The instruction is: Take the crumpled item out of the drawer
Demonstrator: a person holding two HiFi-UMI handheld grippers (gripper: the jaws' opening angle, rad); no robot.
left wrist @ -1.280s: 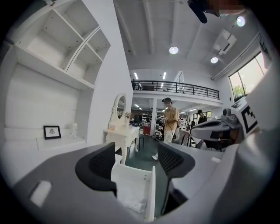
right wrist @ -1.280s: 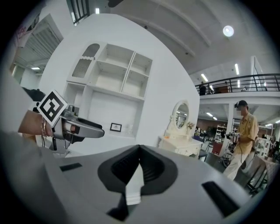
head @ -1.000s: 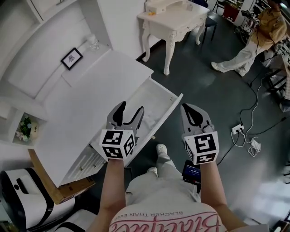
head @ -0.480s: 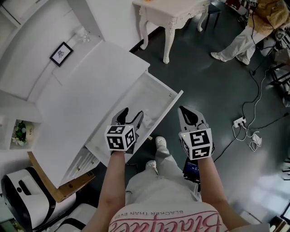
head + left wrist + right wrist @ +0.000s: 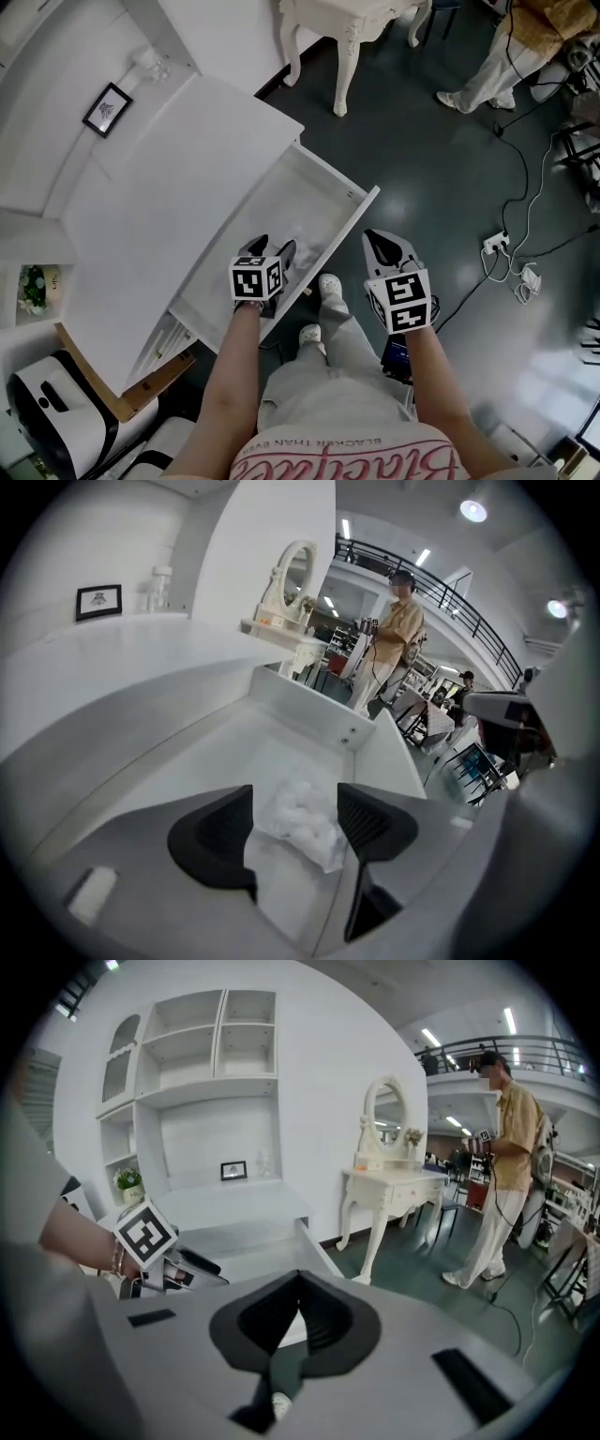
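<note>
A crumpled white wad lies on the floor of the open white drawer, near its front corner; in the head view the wad shows just right of my left gripper. My left gripper is open, its two jaws standing either side of the wad without touching it. In the head view that left gripper hangs over the drawer's front end. My right gripper is shut with nothing in it, held outside the drawer beyond its front panel. The right gripper view shows its jaws closed together.
The drawer sticks out of a white cabinet top with a small framed picture at the back. A white dressing table stands beyond, and a person farther right. A power strip and cables lie on the dark floor.
The left gripper has come down into the drawer's front end, its jaws now either side of the wad. The right gripper has dropped a little and stays shut beside the drawer.
</note>
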